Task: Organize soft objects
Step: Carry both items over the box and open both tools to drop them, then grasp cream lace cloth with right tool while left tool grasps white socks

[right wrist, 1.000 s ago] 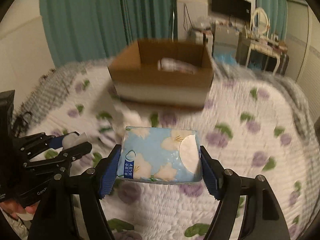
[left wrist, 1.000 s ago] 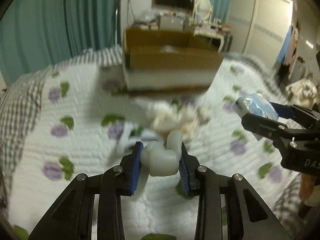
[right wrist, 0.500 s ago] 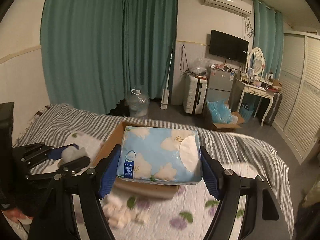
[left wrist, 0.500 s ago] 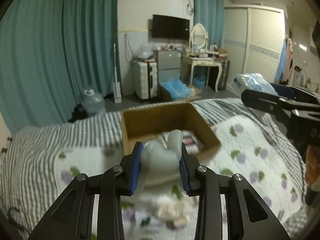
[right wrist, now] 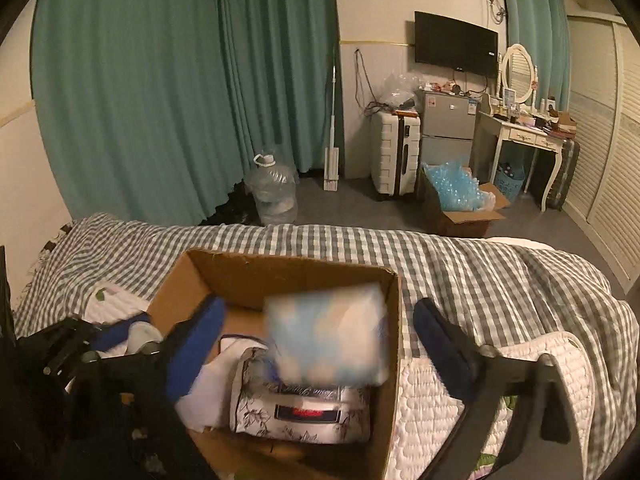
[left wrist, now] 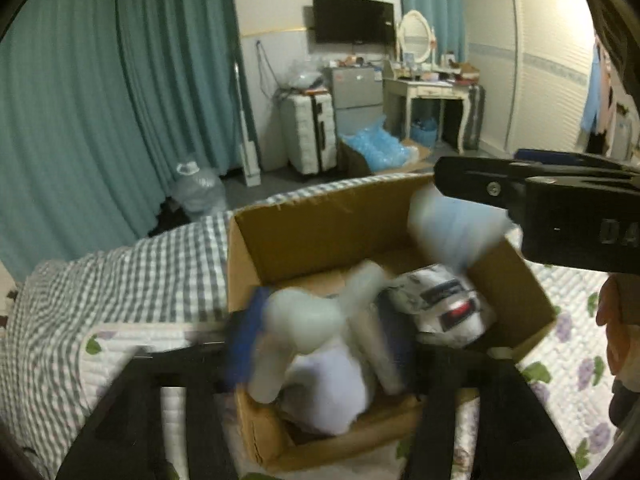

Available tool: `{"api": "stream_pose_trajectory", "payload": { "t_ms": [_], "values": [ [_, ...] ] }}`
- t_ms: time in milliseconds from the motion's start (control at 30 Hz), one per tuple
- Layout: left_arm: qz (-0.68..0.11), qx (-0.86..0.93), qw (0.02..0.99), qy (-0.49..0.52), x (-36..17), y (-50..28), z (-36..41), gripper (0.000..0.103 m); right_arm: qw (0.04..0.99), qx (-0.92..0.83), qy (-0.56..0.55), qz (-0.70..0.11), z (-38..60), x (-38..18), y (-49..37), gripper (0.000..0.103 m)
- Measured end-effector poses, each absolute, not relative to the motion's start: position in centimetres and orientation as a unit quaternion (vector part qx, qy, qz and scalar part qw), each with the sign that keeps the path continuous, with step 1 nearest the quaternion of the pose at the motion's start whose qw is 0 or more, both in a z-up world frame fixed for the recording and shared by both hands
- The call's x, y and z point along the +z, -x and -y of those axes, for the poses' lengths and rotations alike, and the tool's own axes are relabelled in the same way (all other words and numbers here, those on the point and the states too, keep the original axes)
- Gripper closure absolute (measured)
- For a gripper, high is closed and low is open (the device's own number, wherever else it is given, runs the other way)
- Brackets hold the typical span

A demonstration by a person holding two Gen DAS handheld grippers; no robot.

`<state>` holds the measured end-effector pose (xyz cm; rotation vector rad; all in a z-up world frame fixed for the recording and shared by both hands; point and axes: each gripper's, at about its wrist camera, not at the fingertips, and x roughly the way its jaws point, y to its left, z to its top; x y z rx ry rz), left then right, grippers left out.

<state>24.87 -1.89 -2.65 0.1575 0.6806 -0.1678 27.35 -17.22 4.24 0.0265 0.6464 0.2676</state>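
Over the open brown cardboard box (right wrist: 394, 320) on the bed, both grippers hang with their jaws opening. The right gripper (right wrist: 320, 344) has its blue pads spread clear of the light-blue tissue pack with a pale flower print (right wrist: 326, 334); the pack sits blurred between them, inside the box outline, touching neither pad. Whether it has landed on the contents cannot be told. In the left wrist view the same pack (left wrist: 456, 228) shows as a pale blue smear just below the black finger of the right gripper, near the box's far right corner.

The left gripper (left wrist: 320, 344) is heavily blurred. A whitish, soft, lobed toy (left wrist: 304, 324) lies between its fingers over the near part of the box. The left blue pad (left wrist: 240, 344) stands just beside the toy; contact cannot be confirmed through the blur, and the right pad is not distinguishable.

Inside the box rest a white fabric pouch with dark leaf print and a red label (right wrist: 304, 412) and a white cloth (left wrist: 332, 384) on the left. The box stands on a quilted white bedcover with purple flowers (left wrist: 572, 320), beside a grey-and-white checked sheet (right wrist: 460, 264).
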Motion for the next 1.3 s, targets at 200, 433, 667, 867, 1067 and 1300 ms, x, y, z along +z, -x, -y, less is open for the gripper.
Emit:
{"api": "stream_pose_trajectory", "payload": {
  "t_ms": [200, 433, 667, 867, 1067, 1300],
  "values": [
    [-0.307, -0.064, 0.947, -0.070, -1.8, -24.3, 1.4, 0.026, 0.947, 0.121, -0.011, -0.296, 18.7, 6.2, -24.9, 0.006],
    [-0.262, -0.033, 0.962, -0.072, 4.3, -19.3, 0.4, 0.016, 0.961, 0.122, 0.010, -0.247, 19.6, 13.4, -18.0, 0.006],
    [-0.202, -0.003, 0.977, -0.069, 10.6, -11.9, -1.3, 0.011, 0.965, 0.136, 0.041, -0.218, 18.8, 18.6, -8.9, 0.004],
    [-0.213, 0.014, 0.976, -0.054, 10.5, -7.8, -3.9, 0.011, 0.961, 0.153, 0.048, -0.227, 16.8, 15.8, -3.6, 0.004],
    [-0.254, 0.006, 0.967, -0.027, 5.6, -6.0, -5.5, 0.011, 0.945, 0.165, 0.042, -0.281, 14.3, 7.3, -3.2, 0.004],
    [-0.319, 0.011, 0.948, -0.004, -3.2, -7.5, -6.4, 0.011, 0.920, 0.165, 0.016, -0.355, 12.7, -2.5, -7.0, 0.005]
  ]
}}
